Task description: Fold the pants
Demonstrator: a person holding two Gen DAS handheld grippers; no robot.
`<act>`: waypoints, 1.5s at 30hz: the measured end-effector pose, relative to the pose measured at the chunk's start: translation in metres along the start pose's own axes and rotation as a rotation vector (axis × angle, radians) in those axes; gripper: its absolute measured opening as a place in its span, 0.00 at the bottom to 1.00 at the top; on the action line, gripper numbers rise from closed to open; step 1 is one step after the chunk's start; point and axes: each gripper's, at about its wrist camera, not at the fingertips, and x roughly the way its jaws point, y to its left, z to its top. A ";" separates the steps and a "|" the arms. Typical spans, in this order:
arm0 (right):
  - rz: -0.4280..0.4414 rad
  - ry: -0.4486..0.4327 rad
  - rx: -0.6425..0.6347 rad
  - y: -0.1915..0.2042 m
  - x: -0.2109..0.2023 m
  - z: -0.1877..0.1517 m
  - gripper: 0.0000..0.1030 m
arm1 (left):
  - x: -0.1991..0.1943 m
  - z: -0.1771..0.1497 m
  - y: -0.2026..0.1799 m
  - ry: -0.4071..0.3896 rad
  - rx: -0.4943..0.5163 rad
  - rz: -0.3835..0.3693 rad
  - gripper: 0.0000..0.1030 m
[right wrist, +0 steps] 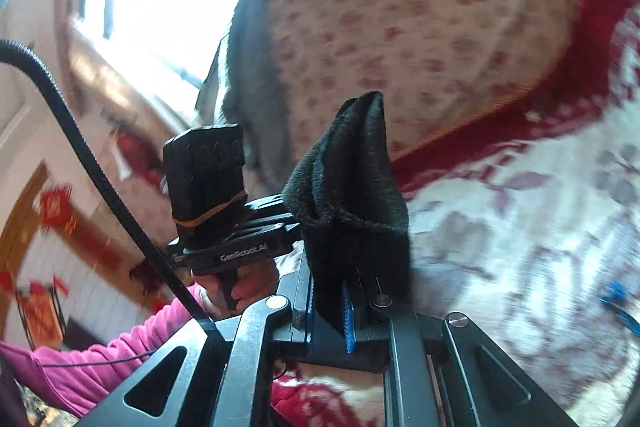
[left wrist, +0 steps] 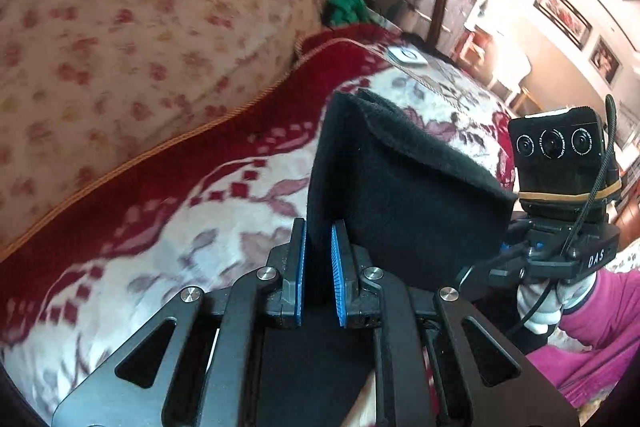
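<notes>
The black fleece pants (left wrist: pixel 396 179) hang stretched between both grippers, lifted above the bed. My left gripper (left wrist: pixel 319 227) is shut on one edge of the black cloth, which rises between its blue pads. My right gripper (right wrist: pixel 328 287) is shut on the other edge of the pants (right wrist: pixel 352 195), which bunch up over its fingers and hide the tips. In the left wrist view the right gripper's body and camera (left wrist: pixel 560 163) sit close on the right. In the right wrist view the left gripper's body (right wrist: pixel 224 211) sits close on the left.
A red and white floral blanket (left wrist: pixel 180 227) covers the bed below. A rolled floral quilt (left wrist: pixel 140 27) lies along the far side. A white small device (left wrist: pixel 406 57) and a green cloth (left wrist: pixel 344 7) lie at the bed's end. A blue object (right wrist: pixel 616 295) lies on the blanket.
</notes>
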 end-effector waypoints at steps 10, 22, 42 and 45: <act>0.027 0.301 -0.177 0.044 0.132 -0.047 0.10 | -0.070 -0.109 0.073 -0.007 -0.307 0.202 0.10; 0.025 0.500 -0.128 0.033 0.204 -0.076 0.40 | -0.118 -0.165 0.085 -0.079 -0.480 0.322 0.19; -0.130 0.298 0.103 -0.052 0.130 -0.040 0.47 | -0.070 -0.200 0.043 -0.020 -0.672 0.338 0.42; -0.108 0.319 0.096 -0.057 0.139 -0.043 0.48 | -0.067 -0.201 0.046 -0.034 -0.696 0.333 0.42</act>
